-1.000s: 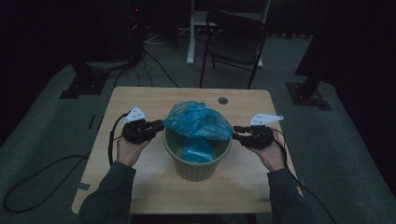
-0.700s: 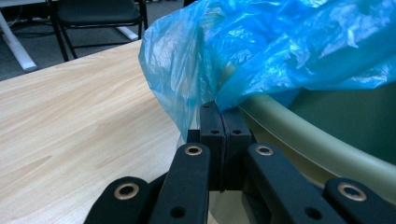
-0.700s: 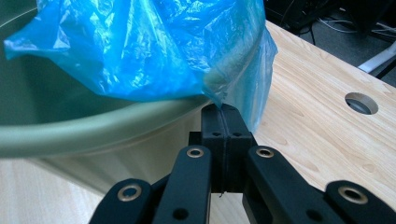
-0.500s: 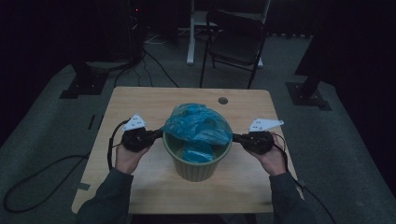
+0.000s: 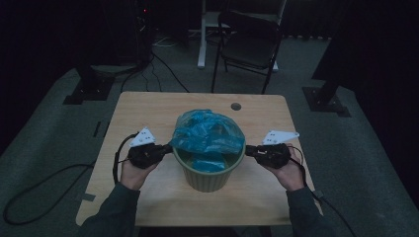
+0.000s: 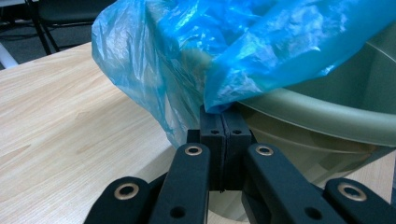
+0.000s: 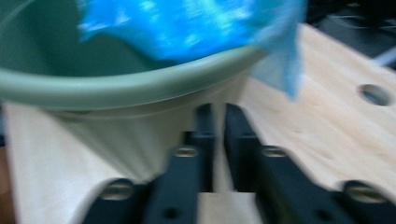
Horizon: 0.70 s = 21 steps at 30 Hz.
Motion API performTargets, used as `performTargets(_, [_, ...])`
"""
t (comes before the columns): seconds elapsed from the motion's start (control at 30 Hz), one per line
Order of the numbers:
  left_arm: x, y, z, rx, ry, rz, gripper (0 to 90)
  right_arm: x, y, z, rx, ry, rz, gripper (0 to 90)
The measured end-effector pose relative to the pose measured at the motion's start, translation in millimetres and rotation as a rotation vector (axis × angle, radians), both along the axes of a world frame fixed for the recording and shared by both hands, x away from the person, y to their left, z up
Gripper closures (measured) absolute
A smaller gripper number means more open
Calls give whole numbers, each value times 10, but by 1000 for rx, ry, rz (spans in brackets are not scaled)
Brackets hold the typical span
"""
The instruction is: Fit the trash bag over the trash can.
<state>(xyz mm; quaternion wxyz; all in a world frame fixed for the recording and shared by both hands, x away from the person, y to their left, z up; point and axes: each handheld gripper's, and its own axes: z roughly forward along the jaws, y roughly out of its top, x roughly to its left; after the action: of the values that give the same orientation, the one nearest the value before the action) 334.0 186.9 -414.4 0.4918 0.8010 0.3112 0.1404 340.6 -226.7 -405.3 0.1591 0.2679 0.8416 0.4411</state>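
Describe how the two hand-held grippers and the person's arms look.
Each hand-held gripper, left and right, is black, with two flat jaws on linked bars that carry brass-ringed pivot holes. A pale three-cornered plate with dark dots tops each. A black cable trails from each. The person wears dark grey long sleeves.
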Motion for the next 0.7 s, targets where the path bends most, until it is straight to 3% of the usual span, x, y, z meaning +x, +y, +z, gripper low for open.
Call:
performTargets(0.23, [94,-17,8,5,1,19,886,133,-9,60,7,-31,-30,657])
performTargets(0.47, [209,-38,6,2,11,31,885,267,103,6,-65,-105,-35,628])
performTargets(0.57, [234,-48,7,1,11,33,885,312,122,13,-69,-122,-22,733])
performTargets(0.67, [239,-51,4,0,11,33,883,312,129,22,-65,-120,-2,895])
performTargets(0.7, [235,-49,3,0,12,33,882,305,121,24,-58,-114,5,900])
